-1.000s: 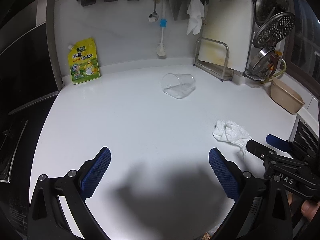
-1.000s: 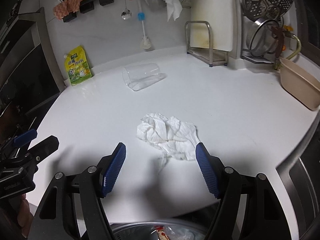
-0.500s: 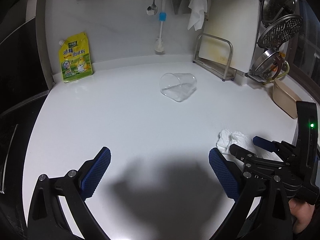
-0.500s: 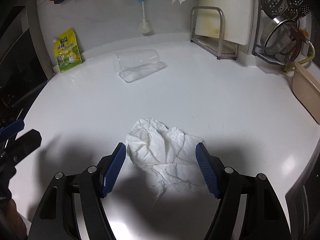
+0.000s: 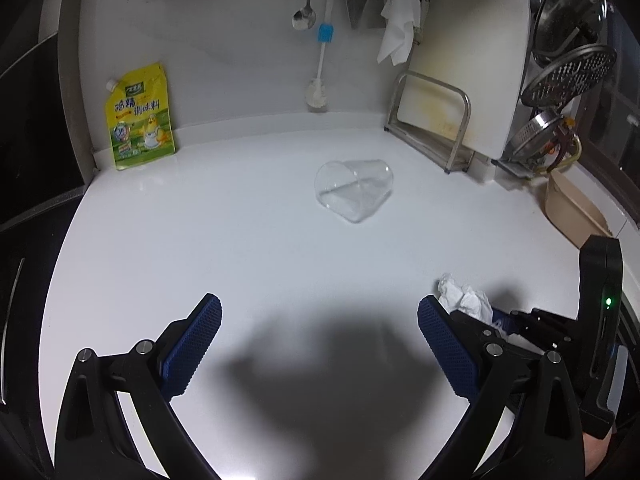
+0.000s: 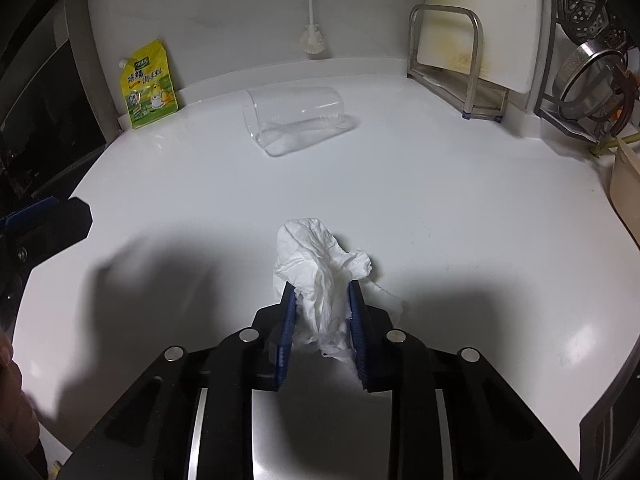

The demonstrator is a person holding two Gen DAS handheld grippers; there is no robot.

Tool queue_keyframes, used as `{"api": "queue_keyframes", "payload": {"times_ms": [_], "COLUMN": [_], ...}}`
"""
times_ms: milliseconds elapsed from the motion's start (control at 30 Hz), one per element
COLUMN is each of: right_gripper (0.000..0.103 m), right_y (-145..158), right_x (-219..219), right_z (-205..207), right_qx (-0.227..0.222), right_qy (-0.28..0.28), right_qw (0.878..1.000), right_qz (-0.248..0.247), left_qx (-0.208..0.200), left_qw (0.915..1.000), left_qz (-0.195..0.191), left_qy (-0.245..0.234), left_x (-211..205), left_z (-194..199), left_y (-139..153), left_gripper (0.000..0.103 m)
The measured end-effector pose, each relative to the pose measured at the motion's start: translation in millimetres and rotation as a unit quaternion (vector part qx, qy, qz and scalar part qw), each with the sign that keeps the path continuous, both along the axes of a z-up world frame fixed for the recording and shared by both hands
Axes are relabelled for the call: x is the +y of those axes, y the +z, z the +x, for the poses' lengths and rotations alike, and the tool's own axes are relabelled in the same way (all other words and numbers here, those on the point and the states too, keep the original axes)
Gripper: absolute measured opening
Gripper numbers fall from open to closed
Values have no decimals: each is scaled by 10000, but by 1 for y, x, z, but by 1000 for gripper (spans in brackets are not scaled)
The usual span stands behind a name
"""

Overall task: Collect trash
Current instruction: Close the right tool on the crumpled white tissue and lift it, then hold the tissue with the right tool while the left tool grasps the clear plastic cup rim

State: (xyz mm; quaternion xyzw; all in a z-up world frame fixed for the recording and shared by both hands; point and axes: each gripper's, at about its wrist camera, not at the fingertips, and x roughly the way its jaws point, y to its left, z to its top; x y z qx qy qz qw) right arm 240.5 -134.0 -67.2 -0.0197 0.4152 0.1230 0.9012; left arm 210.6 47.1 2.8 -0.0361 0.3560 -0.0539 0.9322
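My right gripper [image 6: 322, 300] is shut on a crumpled white tissue [image 6: 316, 256], which bunches up between its blue pads on the white counter [image 6: 460, 200]. In the left wrist view the tissue [image 5: 464, 300] shows at the lower right, with the right gripper [image 5: 516, 320] around it. A clear plastic cup [image 6: 294, 118] lies on its side in the middle of the counter; it also shows in the left wrist view [image 5: 354, 190]. My left gripper [image 5: 320, 344] is open and empty above the near counter, well short of the cup.
A yellow seasoning pouch [image 5: 138, 118] leans on the back wall at left. A metal rack with a cutting board [image 5: 436, 120] stands at back right. Strainers [image 5: 568, 76] hang at the right above a beige basin [image 5: 576, 212]. A brush [image 5: 320, 64] hangs on the wall.
My right gripper has moved forward over the tissue and shut on it, bunching it up. My left gripper has stayed open and shifted only slightly.
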Motion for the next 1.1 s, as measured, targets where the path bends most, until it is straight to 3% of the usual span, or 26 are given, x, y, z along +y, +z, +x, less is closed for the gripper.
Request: {"api": "queue_keyframes", "payload": {"times_ms": [233,500,733,1100], "right_gripper": [25,25,25,25], "right_y": [18,26,27,18], "right_x": [-19,-48,-67,-72], "right_z": [15,46,73,76], "right_qx": [-185,-275,-332,-233], "right_qy": [-103,-294,-420,-409], "right_qw": [9998,9990,9979,9974], "right_qz": [-14,172,363,536], "left_qx": [-156,32,88,152], "left_qw": [9994,9987,9978,9977], "left_qz": [168,241,360,407], "left_qy": [277,439,543,524], "left_x": [-10,-22,-34,-47], "left_z": [31,83,122,159], "left_y": [2,-13,-22,-32], "left_gripper": [97,97,97,97]}}
